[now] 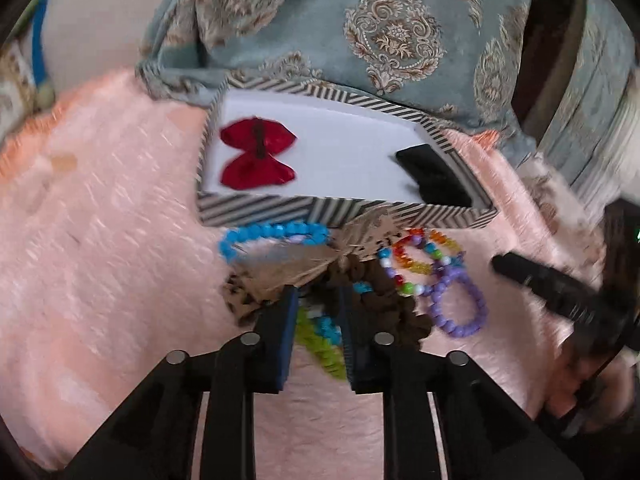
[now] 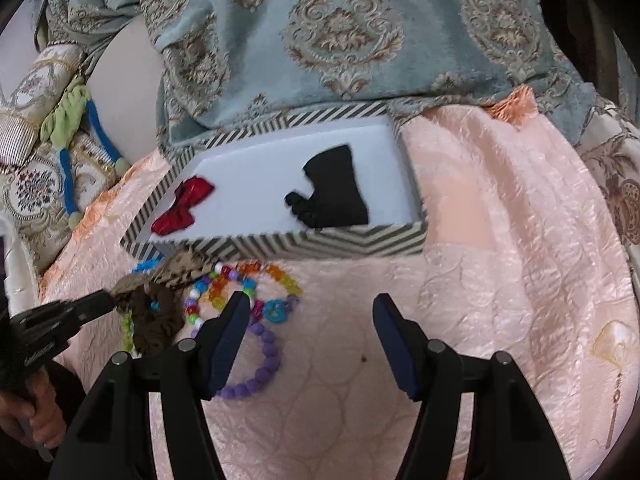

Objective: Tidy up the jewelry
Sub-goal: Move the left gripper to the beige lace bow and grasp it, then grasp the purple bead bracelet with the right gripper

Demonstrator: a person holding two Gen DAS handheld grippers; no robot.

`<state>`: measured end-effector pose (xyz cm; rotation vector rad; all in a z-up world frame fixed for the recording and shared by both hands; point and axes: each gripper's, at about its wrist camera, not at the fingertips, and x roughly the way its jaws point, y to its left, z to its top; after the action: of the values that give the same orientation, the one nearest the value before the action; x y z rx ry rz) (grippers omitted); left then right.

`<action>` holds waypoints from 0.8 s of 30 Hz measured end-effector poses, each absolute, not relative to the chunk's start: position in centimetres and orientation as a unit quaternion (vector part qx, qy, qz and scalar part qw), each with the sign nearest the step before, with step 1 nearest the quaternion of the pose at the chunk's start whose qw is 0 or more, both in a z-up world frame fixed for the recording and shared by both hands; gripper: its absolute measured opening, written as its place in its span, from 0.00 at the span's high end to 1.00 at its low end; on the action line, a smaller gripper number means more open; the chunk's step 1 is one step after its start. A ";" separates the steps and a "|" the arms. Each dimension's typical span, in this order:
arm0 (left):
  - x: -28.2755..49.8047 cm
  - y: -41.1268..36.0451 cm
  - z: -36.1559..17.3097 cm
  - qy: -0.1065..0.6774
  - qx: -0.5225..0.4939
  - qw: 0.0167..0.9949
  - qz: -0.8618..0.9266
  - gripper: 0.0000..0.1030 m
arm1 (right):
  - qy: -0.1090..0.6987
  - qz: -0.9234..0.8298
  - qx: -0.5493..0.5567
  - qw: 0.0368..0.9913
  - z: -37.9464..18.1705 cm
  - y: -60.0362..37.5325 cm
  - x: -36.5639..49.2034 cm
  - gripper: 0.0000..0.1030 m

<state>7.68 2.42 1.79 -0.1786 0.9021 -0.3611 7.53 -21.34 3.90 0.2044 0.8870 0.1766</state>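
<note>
Heap of beaded bracelets, purple beaded bracelet (image 2: 256,364) nearest, lying with a brown crocheted scrunchie (image 1: 384,300) on pink quilted cloth (image 2: 500,260) before a striped-rimmed white tray (image 1: 344,210). Left gripper (image 1: 318,300): jaws pinched together at the scrunchie. Right gripper (image 2: 310,308): jaws apart, empty.

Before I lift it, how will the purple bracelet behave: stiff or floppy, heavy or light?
Probably floppy: the purple bracelet lies as a loose loop of separate beads. Probably light, as the beads look small and plastic. The mixed-colour bracelet lies against it and may drag along.
</note>
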 end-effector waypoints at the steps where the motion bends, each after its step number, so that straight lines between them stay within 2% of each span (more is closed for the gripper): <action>1: 7.9 2.1 1.7 0.434 -0.090 0.878 -0.182 0.94 | 0.431 0.085 0.095 0.893 3.8 -21.1 7.4 0.35; 3: 8.3 1.3 1.6 0.434 -0.085 0.877 -0.189 0.89 | 0.433 0.088 0.094 0.892 3.6 -20.9 7.3 0.35; 8: 9.5 -0.5 0.6 0.441 -0.054 0.880 -0.168 0.89 | 0.437 0.087 0.090 0.891 3.3 -20.6 7.3 0.35; 9: 9.6 -0.5 0.5 0.442 -0.053 0.879 -0.169 0.90 | 0.438 0.086 0.088 0.890 3.2 -20.5 7.3 0.35; 10: 9.5 -0.5 0.5 0.441 -0.052 0.879 -0.172 1.00 | 0.439 0.086 0.087 0.890 3.2 -20.5 7.4 0.35; 14: 9.0 0.0 0.7 0.437 -0.058 0.878 -0.185 1.00 | 0.438 0.085 0.088 0.891 3.2 -20.5 7.4 0.35; 24: 6.4 5.8 5.1 0.352 -0.160 0.903 -0.185 1.00 | 0.434 0.097 0.107 0.889 3.6 -20.8 6.4 0.35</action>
<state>6.42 5.78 5.09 -0.3316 0.7282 -0.3819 6.37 -20.83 3.56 0.2221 0.9026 0.2019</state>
